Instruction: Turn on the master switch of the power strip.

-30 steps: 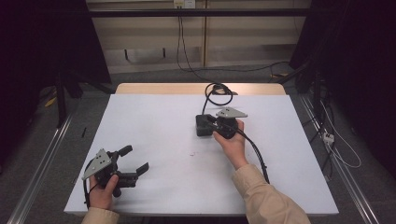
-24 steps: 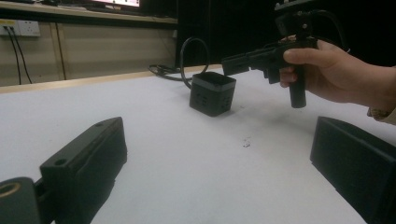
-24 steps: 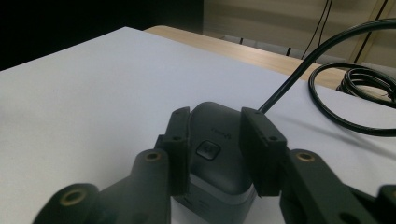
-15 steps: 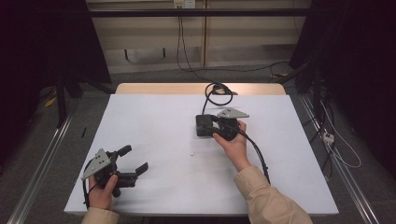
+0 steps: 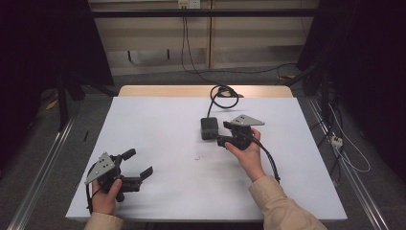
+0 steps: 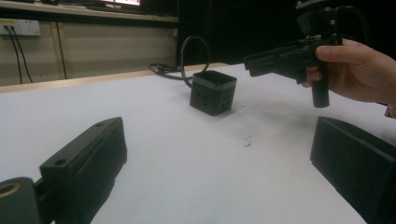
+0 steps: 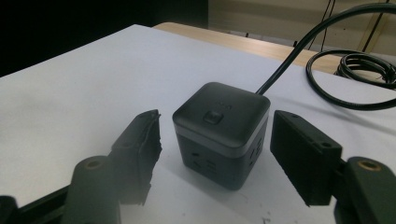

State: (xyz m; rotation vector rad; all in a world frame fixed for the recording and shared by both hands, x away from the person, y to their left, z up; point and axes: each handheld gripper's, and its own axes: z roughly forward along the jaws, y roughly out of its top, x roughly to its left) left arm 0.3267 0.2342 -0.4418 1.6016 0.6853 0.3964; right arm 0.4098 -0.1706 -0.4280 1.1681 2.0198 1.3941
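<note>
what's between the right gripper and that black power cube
Nothing visible. The right gripper has just been opening its jaws, and the power cube stands on the white table in the gap ahead of them, with neither pad touching it. Its cord trails off the far side.

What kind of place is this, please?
Probably a lab or recording room: a white table with a black power cube, cables on the floor, and wall sockets.

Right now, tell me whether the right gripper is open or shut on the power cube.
Open. The right gripper has just been opening; its pads stand clear on both sides of the power cube, which sits upright on the table.
</note>
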